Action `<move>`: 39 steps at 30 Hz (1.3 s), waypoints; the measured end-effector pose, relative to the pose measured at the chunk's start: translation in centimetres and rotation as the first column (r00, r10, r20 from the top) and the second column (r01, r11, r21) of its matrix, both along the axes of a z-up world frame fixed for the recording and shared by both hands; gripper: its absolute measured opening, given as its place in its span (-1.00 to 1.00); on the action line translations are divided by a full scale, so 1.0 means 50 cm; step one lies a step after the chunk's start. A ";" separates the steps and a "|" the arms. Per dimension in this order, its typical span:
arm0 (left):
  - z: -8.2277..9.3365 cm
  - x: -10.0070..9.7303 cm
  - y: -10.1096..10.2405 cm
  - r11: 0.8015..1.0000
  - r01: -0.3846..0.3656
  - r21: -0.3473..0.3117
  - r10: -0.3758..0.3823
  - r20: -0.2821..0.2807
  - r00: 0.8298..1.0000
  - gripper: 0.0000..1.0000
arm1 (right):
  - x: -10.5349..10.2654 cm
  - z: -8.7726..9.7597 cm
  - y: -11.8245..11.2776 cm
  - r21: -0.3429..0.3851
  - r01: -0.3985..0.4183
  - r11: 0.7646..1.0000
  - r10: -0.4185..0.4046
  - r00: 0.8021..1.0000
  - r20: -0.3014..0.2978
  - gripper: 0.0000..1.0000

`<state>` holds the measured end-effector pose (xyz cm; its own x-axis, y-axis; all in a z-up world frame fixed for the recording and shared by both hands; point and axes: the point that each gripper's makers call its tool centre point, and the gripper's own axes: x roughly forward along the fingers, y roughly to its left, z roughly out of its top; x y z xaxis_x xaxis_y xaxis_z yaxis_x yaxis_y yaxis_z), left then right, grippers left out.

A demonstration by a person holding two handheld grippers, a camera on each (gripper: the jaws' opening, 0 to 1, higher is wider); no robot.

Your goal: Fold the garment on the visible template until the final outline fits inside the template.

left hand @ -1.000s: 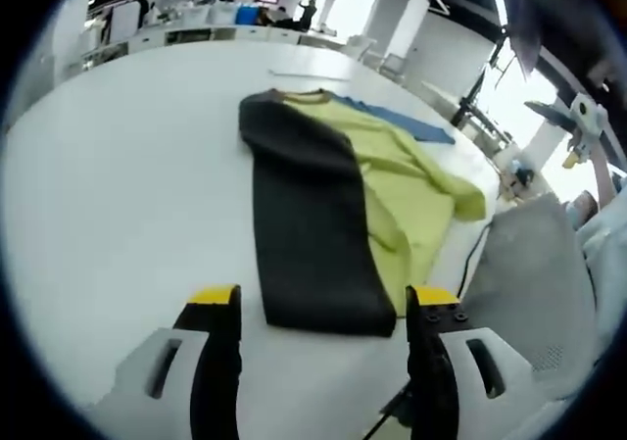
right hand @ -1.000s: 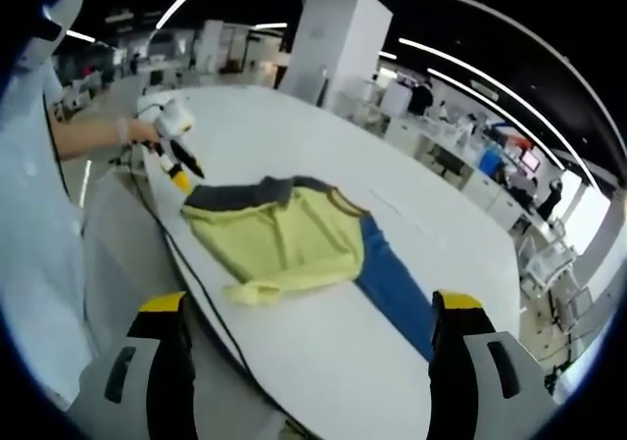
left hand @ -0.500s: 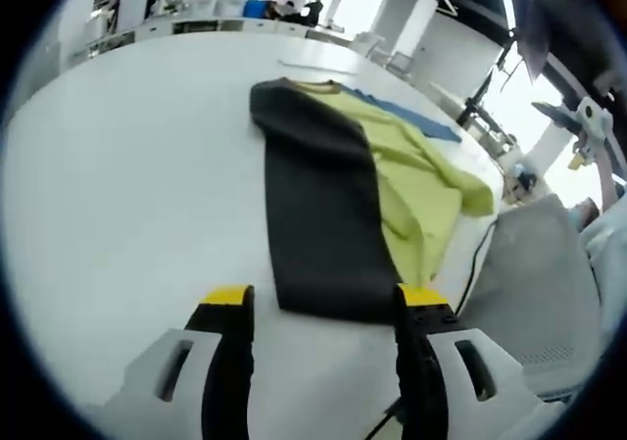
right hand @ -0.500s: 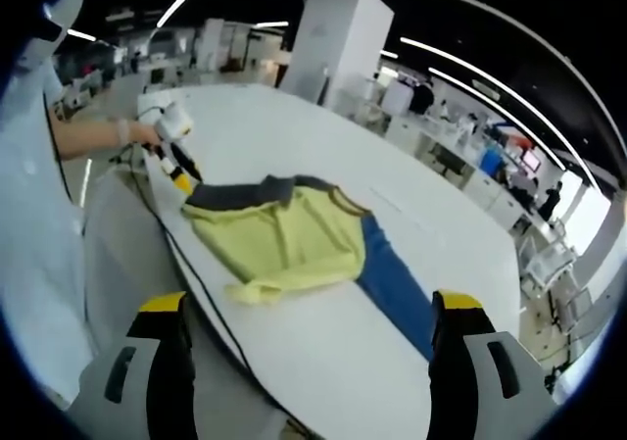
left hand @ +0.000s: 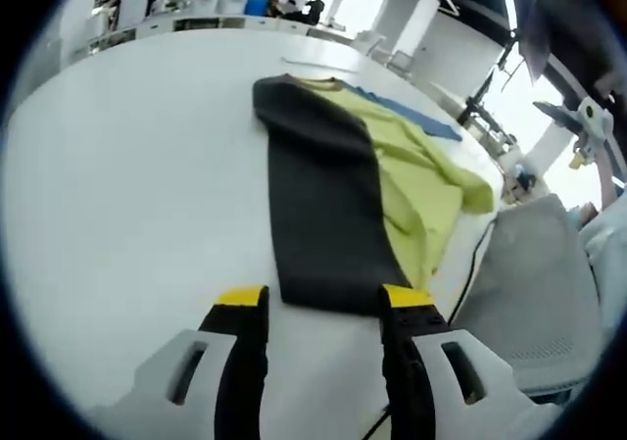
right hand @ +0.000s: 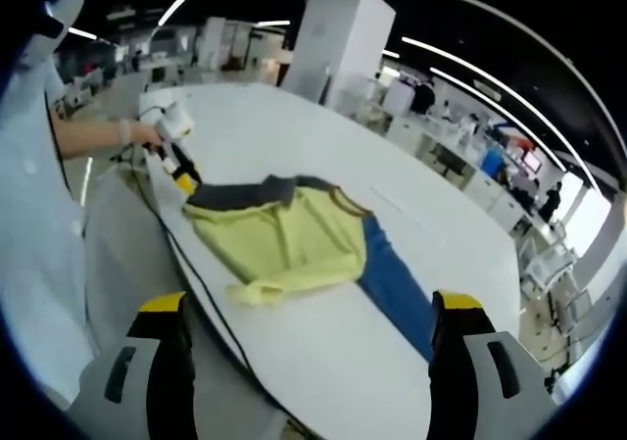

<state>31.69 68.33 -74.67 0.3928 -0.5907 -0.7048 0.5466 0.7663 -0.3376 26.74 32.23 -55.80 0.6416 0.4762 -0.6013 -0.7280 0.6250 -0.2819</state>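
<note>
A garment lies flat on the white table (left hand: 118, 185): a yellow-green body (left hand: 411, 180), a dark grey panel (left hand: 318, 205) and a blue sleeve (left hand: 416, 119). My left gripper (left hand: 323, 298) is open, its yellow-tipped jaws on either side of the dark panel's near edge, with the cloth not pinched. In the right gripper view that left gripper (right hand: 176, 171) sits at the dark end of the garment (right hand: 284, 234), held by a gloved hand. My right gripper (right hand: 309, 303) hangs open above the table's near edge, short of the yellow body and the blue sleeve (right hand: 392, 288), with nothing between its jaws.
A grey chair (left hand: 529, 273) stands by the table's edge, with a black cable (left hand: 480, 244) running along that edge. A person's sleeve (right hand: 39, 234) is at the left. Desks and people are in the far background (left hand: 245, 4). A thin line (left hand: 309, 64) marks the table beyond the collar.
My left gripper has come closer to the dark panel's near edge and its jaws have narrowed a little. The right gripper view is unchanged.
</note>
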 end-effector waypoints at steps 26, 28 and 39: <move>0.024 0.002 0.003 1.000 0.029 0.003 -0.029 0.010 1.000 -0.74 | -0.007 -0.009 -0.002 -0.005 0.010 1.000 -0.010 1.000 -0.009 1.00; 0.027 0.003 0.003 0.999 0.032 0.004 -0.032 0.012 0.999 -0.80 | -0.007 -0.009 -0.002 -0.004 0.009 1.000 -0.009 1.000 -0.008 1.00; 0.038 0.009 0.002 0.998 0.052 0.018 -0.052 0.006 0.999 -1.00 | -0.011 -0.009 -0.002 -0.001 0.009 1.000 -0.009 1.000 -0.005 1.00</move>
<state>32.16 68.44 -72.79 0.3667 -0.5980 -0.7127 0.5882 0.7425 -0.3205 26.21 32.14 -56.26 0.6426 0.4698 -0.6052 -0.7240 0.6309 -0.2790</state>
